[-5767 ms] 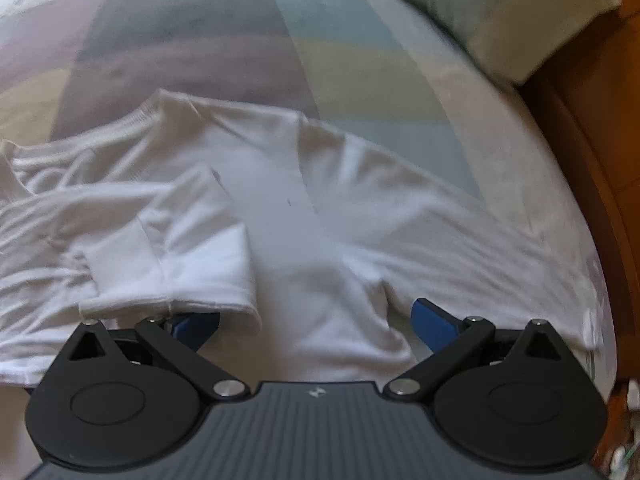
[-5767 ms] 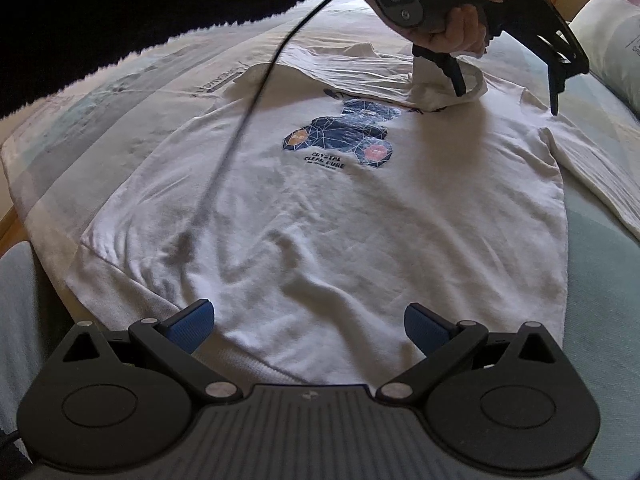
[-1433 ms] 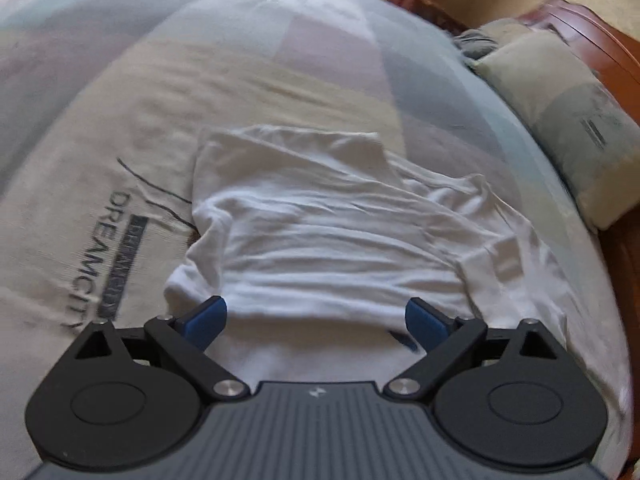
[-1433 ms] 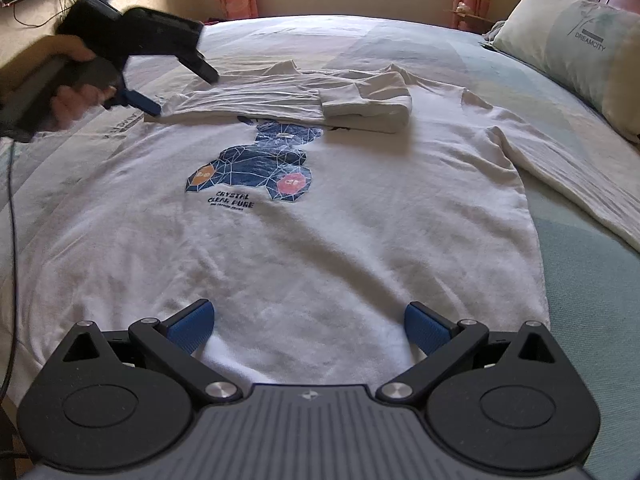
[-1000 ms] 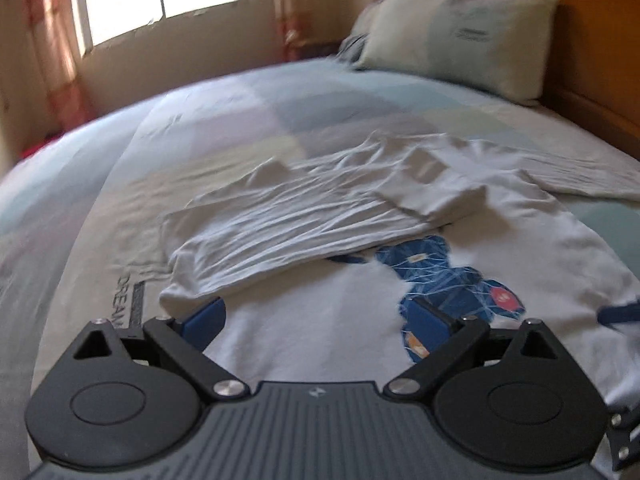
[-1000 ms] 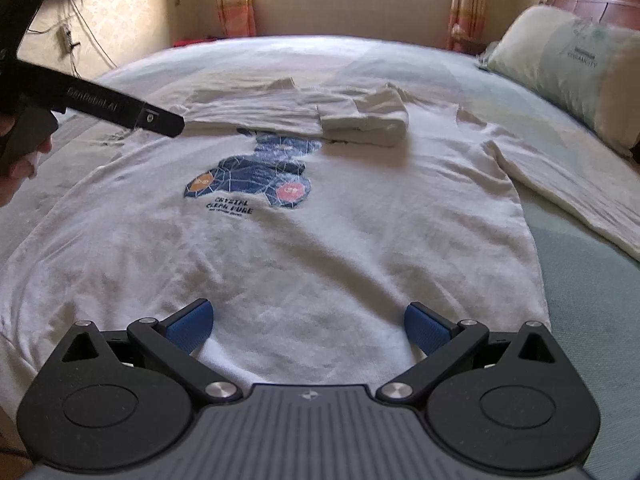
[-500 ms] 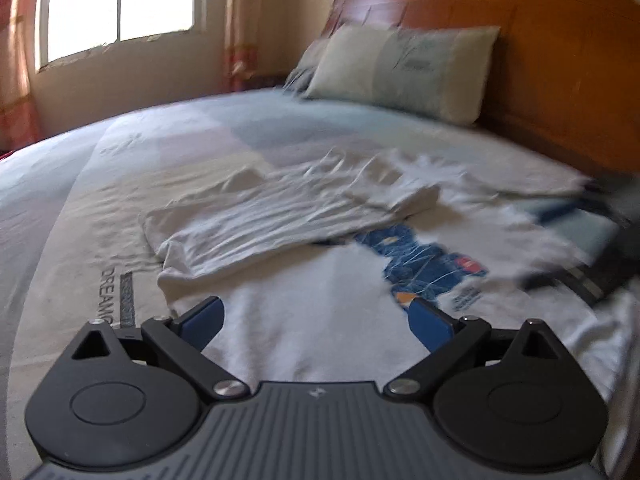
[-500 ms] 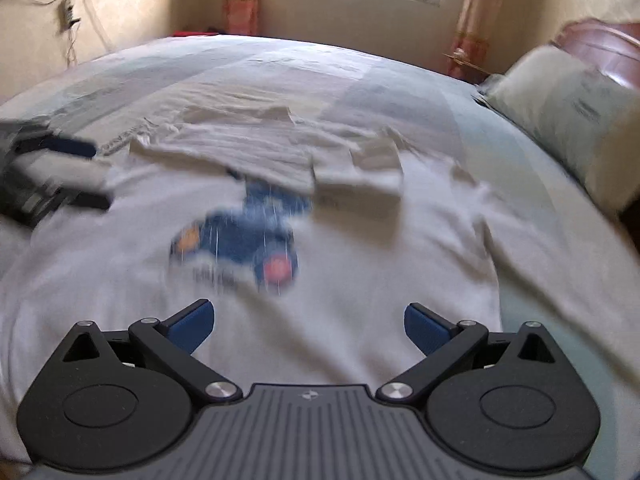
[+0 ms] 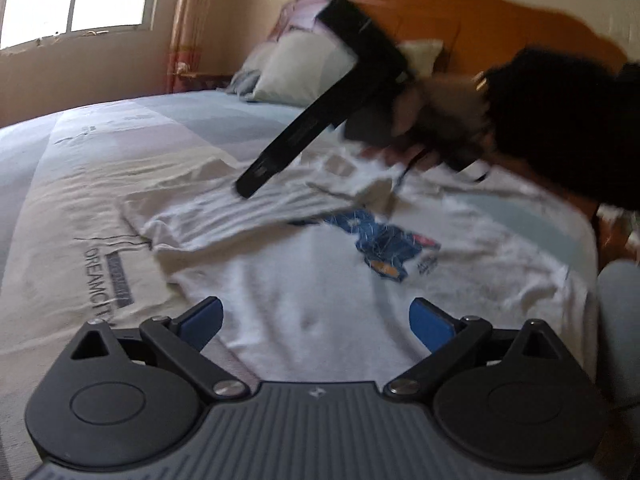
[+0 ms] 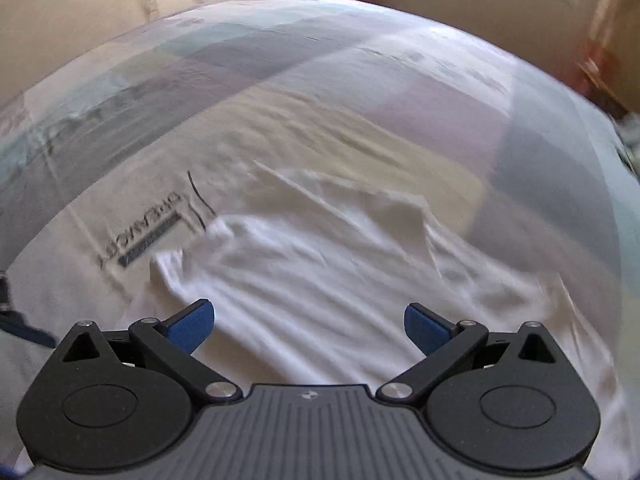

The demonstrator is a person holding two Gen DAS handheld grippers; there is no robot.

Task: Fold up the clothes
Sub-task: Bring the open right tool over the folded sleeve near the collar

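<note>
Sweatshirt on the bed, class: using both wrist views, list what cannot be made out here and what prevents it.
- Left wrist view: the small words under the sweatshirt's blue print are too blurred to read.
- Left wrist view: the right tool's tip is smeared by motion, so its fingers cannot be judged there.
- Right wrist view: the print is out of view; only the blurred folded sleeve shows.

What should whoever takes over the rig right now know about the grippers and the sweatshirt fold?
Left gripper: jaws open, empty, low over the sweatshirt's body.
Right gripper: jaws open, empty, above the folded sleeve at the shoulder end; the frame is blurred.
The white sweatshirt lies face up on the bed, blue print showing.
Done: one sleeve is folded across the chest above the print.
Left: the other sleeve, hidden here behind the person's sleeve, and folding the body.
</note>
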